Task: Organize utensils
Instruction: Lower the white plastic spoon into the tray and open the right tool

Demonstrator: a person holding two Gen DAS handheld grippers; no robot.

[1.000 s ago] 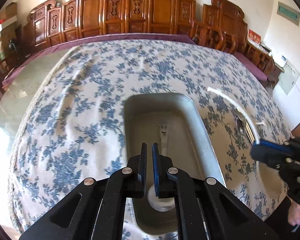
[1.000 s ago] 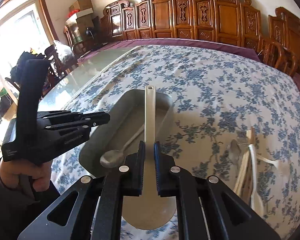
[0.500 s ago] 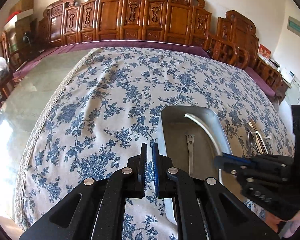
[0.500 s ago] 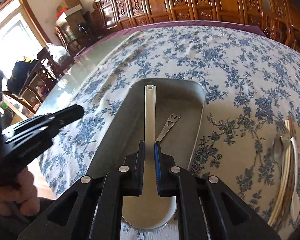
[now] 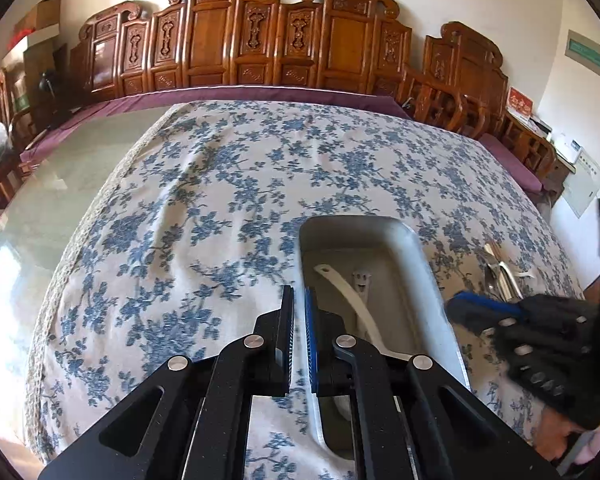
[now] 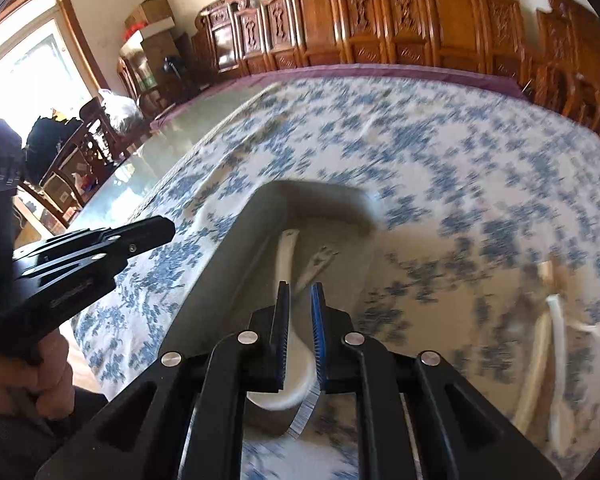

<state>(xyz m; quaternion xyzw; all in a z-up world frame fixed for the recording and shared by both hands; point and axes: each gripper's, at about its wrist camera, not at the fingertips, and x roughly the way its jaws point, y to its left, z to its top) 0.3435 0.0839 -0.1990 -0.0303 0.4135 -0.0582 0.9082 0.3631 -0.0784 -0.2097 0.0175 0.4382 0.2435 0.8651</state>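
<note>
Two utensils lie in the metal tray (image 5: pixel 432 280): we see a white ladle (image 5: pixel 352 296) and a smiley-handled piece (image 5: pixel 362 280). Our left gripper (image 5: pixel 299 320) is closed, empty. Only the blurred right view shows the right gripper (image 6: pixel 300 312), jaws just easing apart, seemingly off the ladle.

Ladle (image 5: pixel 350 298), fork (image 5: pixel 362 286) in tray (image 5: pixel 428 276); utensil pile (image 5: pixel 500 276) right.

1. I see a white ladle (image 5: pixel 350 294) lying flat in the metal tray (image 5: pixel 430 276), handle toward its far end.
2. A smiley-handled steel utensil (image 5: pixel 361 282) lies beside it.
3. Remaining utensils (image 5: pixel 502 274) lie piled right of the tray.
</note>
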